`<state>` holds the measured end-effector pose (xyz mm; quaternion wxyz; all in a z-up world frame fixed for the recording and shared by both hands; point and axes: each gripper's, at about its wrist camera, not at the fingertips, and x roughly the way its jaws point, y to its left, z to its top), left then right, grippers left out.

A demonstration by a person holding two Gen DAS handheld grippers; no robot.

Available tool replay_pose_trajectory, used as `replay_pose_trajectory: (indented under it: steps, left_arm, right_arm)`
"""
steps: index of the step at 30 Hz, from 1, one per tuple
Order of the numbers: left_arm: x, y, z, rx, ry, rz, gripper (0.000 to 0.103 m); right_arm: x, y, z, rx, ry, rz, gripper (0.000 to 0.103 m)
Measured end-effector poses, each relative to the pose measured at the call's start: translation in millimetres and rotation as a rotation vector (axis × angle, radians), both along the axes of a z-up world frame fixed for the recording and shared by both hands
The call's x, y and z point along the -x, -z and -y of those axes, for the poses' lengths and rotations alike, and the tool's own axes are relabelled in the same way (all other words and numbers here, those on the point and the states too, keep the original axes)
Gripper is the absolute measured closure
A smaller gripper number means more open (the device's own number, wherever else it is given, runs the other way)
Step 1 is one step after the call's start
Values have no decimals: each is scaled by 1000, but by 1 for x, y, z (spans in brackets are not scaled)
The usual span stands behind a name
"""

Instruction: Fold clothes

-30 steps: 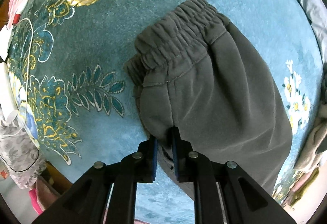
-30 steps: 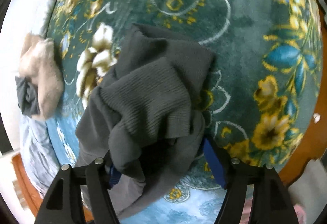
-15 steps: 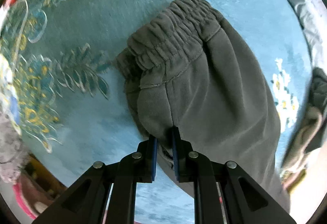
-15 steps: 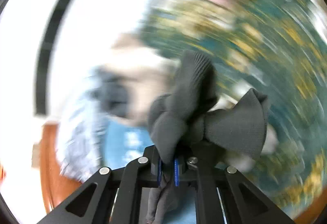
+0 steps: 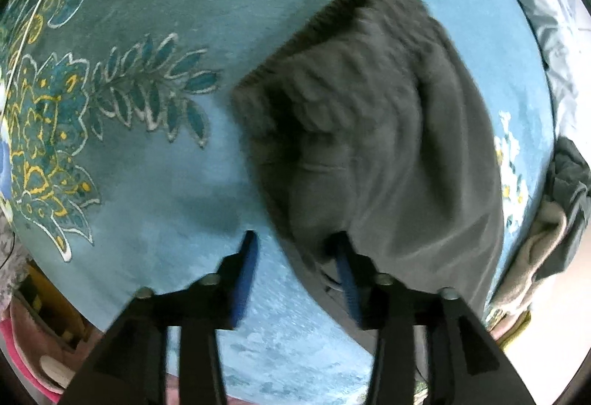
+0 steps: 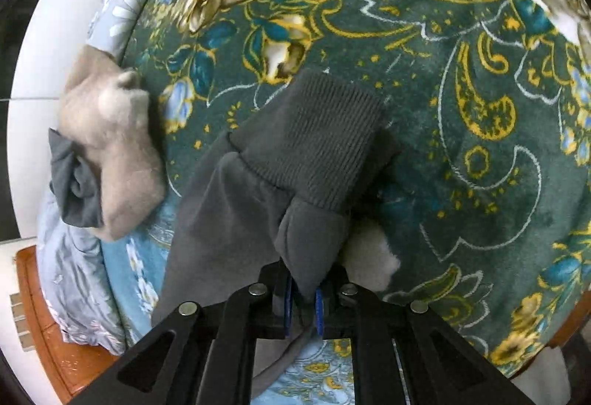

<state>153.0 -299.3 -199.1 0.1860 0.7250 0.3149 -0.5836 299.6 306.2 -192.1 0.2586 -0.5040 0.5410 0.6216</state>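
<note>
Right gripper point(image 6: 303, 298) pinches a fold of the grey sweatpants point(image 6: 236, 220) just below the ribbed cuff point(image 6: 314, 146). Left gripper point(image 5: 295, 246) jaws are opening, pads clear of the fabric, waistband end point(image 5: 354, 80) resting beyond on the floral blanket point(image 5: 147, 165).

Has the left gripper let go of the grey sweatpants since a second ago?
Yes. The left gripper was shut on the grey sweatpants; now its jaws are opening, one pad out over bare blue floral blanket, the fabric against the other.

left gripper point(image 5: 295, 253): black, blue pads | right gripper point(image 6: 303, 288): black, silver screws
</note>
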Motion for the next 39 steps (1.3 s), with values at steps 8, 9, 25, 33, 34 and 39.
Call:
replay_pose_trajectory:
  steps: [8,9,25,33,34,39]
  left_arm:
    - [-9,15,-2,-35,-69,-97,61]
    - [-9,15,-3,-48,-72,-118,71]
    - [-29,-8,-11,-92,-157,-206,94]
    - [47,-118,-10,-129,2,-521,95]
    - [53,-134,-3,-134,23,-569,95]
    - [27,-123,-14,-109,76,-620,95]
  right_arm:
    - [15,0,-6,7,-8,87,89]
    - [12,-2,-5,5,-4,95,89]
    - [12,-2,-2,-16,5,106,88]
    - [52,-78,-14,-63,-39,-241,94]
    - [58,-95,-15,-80,-64,-302,95]
    - [61,-112,-15,-134,-153,-386,95]
